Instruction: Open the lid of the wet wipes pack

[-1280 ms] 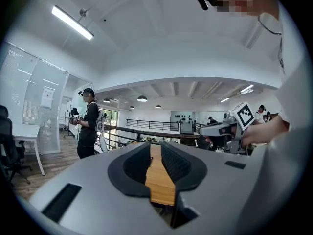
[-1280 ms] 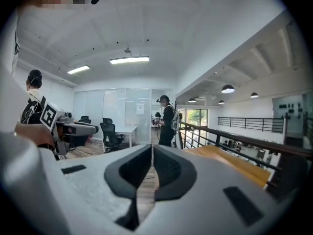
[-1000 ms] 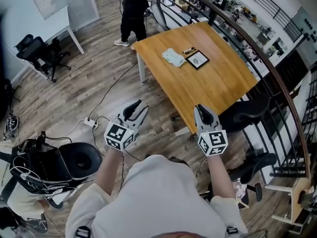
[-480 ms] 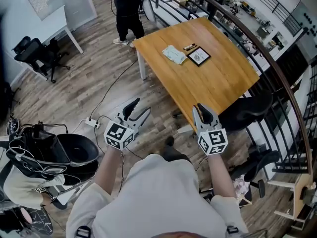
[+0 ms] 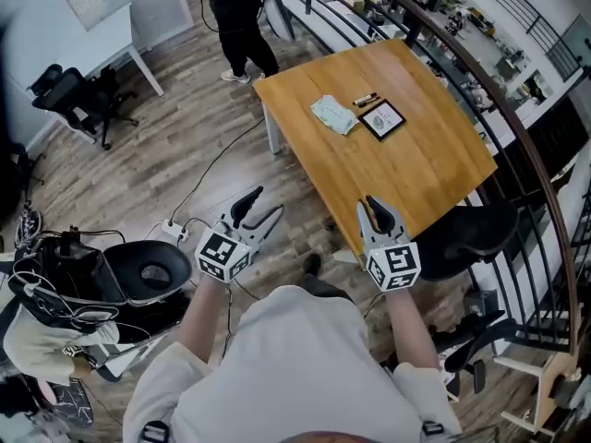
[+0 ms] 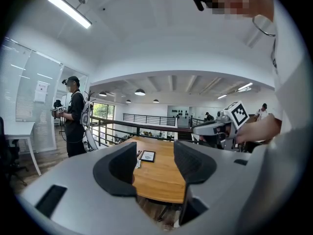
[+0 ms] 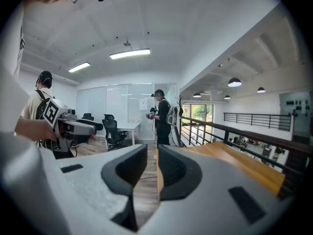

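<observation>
The wet wipes pack [image 5: 334,113] lies flat on the wooden table [image 5: 416,169], pale green and white, with its lid down. It is far ahead of both grippers. My left gripper [image 5: 264,205] hangs over the floor short of the table. Its jaws have just been opening, stand wide, and hold nothing. In the left gripper view [image 6: 155,155] the pack [image 6: 137,162] peeks out beside the left jaw. My right gripper [image 5: 374,207] is by the table's near edge. Only a narrow empty gap shows between its jaws [image 7: 152,163].
A black framed card [image 5: 381,119] and pens [image 5: 363,99] lie next to the pack. A person [image 5: 235,12] stands beyond the table's far corner. A black chair [image 5: 152,273] and a power strip [image 5: 169,231] with cables sit on the floor at left. A railing [image 5: 517,141] runs along the right.
The left jaws have spread wider. Both grippers have come a little closer to the table, and a foot now shows on the floor between them.
</observation>
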{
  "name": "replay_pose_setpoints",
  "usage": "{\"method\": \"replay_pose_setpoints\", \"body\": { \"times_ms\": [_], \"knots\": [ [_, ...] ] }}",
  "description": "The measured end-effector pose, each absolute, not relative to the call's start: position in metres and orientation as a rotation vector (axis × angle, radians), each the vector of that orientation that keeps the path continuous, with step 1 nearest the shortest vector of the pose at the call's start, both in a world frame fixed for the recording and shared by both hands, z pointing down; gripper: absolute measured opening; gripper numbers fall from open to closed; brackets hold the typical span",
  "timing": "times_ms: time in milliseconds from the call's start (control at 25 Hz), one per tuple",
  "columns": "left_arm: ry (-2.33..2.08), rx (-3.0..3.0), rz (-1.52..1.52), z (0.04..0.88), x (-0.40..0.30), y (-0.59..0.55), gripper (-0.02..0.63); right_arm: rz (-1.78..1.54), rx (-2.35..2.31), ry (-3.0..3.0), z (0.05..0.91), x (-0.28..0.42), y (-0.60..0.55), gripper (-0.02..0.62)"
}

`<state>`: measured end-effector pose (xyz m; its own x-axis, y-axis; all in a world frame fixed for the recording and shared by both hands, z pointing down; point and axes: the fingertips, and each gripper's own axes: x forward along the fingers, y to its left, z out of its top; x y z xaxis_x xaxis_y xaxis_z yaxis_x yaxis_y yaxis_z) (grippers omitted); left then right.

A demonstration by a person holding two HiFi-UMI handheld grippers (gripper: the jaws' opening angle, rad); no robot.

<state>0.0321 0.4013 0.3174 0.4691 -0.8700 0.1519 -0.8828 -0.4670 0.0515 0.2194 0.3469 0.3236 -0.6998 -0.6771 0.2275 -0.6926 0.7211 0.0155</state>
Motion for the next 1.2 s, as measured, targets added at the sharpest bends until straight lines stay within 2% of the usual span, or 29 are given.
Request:
{"method": "replay_pose_setpoints", "body": {
  "times_ms": [520, 800, 1200],
  "knots": [
    [-1.549, 2.550, 0.141, 0.309, 0.048, 0.261, 0.230, 0.127, 0.994, -2.693, 0.323, 0.222, 0.199, 0.057],
    [-1.538, 2.536, 0.150, 0.303, 0.058, 0.229, 0.230, 0.161, 0.995, -2.691, 0.318, 0.229, 0.164, 0.057],
    [-1.492, 2.542, 0.155, 0.313, 0.020, 0.174, 0.230, 0.199, 1.031, -2.648, 0.330, 0.195, 0.113, 0.057]
  ]
}}
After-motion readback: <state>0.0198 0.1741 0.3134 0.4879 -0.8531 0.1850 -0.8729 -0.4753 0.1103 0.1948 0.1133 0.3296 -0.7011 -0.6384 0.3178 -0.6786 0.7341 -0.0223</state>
